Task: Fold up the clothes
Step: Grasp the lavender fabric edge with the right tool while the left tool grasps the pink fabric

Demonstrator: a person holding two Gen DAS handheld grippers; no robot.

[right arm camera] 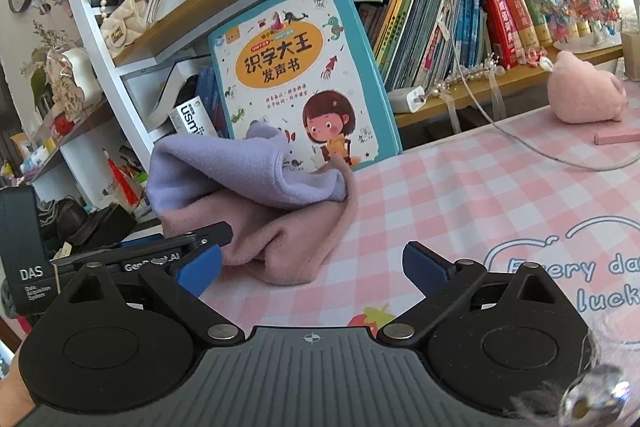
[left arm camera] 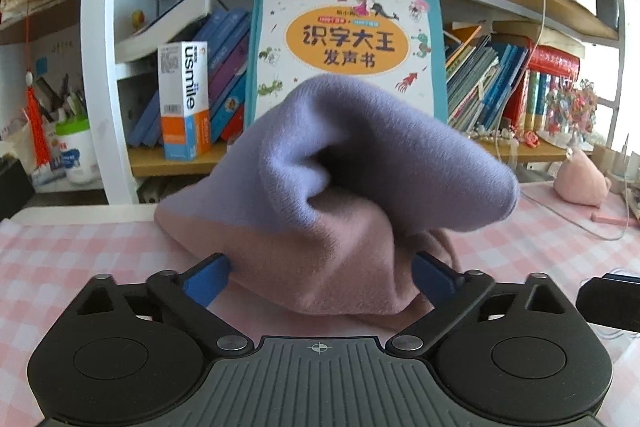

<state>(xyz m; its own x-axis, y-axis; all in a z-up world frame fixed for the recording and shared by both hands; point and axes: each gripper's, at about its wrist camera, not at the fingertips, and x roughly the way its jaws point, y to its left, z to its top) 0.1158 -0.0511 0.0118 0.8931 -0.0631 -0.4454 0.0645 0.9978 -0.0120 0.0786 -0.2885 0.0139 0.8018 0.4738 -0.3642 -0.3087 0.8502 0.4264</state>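
A small garment, lilac on top and dusty pink below [left arm camera: 320, 195], lies bunched in a heap on the pink checked tablecloth [left arm camera: 80, 251]. My left gripper [left arm camera: 320, 273] is open, its blue fingertips [left arm camera: 208, 279] standing wide on either side of the pink part of the heap, which fills the gap between them. In the right wrist view the same garment [right arm camera: 256, 203] lies ahead and to the left. My right gripper [right arm camera: 312, 267] is open and empty, just right of the heap, with bare cloth between its fingertips [right arm camera: 424, 267]. The left gripper's body [right arm camera: 160, 247] shows at the garment's left side.
A bookshelf with a large teal children's book [left arm camera: 348, 47] stands right behind the garment. A white and orange box [left arm camera: 184, 99] stands to its left. A pink plush toy [right arm camera: 584, 95] and a thin cable [right arm camera: 520, 143] lie at the right on the tablecloth [right arm camera: 480, 195].
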